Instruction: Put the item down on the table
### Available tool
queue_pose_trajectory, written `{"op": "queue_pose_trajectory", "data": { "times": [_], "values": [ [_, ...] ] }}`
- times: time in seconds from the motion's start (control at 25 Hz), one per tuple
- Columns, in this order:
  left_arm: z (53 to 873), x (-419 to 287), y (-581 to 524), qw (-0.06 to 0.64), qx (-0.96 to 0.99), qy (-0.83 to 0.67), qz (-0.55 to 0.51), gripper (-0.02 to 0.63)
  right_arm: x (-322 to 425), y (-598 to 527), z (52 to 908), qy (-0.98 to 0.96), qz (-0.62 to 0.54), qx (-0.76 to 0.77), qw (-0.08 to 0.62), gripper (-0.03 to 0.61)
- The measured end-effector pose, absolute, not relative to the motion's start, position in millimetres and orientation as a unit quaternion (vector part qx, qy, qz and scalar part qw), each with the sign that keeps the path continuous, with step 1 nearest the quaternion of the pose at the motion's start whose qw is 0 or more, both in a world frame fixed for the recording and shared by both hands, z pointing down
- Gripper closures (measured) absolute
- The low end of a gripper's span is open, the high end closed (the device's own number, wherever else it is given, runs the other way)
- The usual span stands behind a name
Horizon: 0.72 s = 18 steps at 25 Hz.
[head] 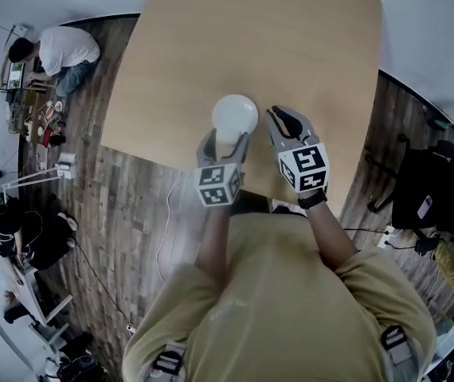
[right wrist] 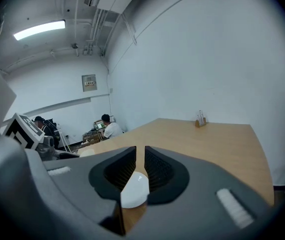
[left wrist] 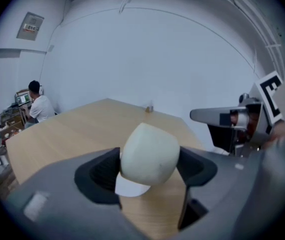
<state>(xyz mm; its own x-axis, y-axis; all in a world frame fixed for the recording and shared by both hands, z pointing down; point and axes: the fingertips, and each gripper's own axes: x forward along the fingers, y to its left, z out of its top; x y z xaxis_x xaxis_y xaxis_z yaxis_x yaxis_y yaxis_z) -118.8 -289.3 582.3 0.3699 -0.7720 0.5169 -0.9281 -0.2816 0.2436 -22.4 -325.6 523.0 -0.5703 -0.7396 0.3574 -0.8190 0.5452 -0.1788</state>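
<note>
- 1 bench (head: 291,46): pale wood. The broad top is bare across its middle and far half. The near edge runs just under both grippers, and the left corner juts over the plank floor (head: 123,205). There is open surface ahead of the held thing and to either side of it.
- 2 bystanders: a person in a white shirt (head: 61,50) and a person in dark clothes (head: 16,237). Both are off the bench's left side, well apart from it.
- 1 left gripper (left wrist: 148,166): its jaws pinch the white item (head: 235,115), with 1 pad on each flank. The item is rounded and sits over the bench just inside the near edge. Whether it touches the top cannot be told.
- 1 right gripper (right wrist: 140,166): just beside the item, with its pads pressed together to a thin slit. A white patch (right wrist: 135,190) shows below them, and what it is cannot be told.
- 1 small holder (right wrist: 201,119): at the far edge, well apart from both grippers.
</note>
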Motion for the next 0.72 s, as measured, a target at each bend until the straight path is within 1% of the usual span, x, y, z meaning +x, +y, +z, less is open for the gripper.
{"op": "queue_pose_trajectory", "data": {
  "times": [0.36, 0.72],
  "values": [
    [673.5, -129.0, -329.5, 0.314, 0.767, -0.493, 0.265, 0.265, -34.2, -360.6, 574.3, -0.858, 0.198, 0.443, 0.168, 0.520],
    [737.2, -131.9, -351.9, 0.322, 0.737, -0.436, 0.404, 0.264, -28.6, -381.8, 607.3, -0.839, 0.227, 0.457, 0.187, 0.520]
  ]
}}
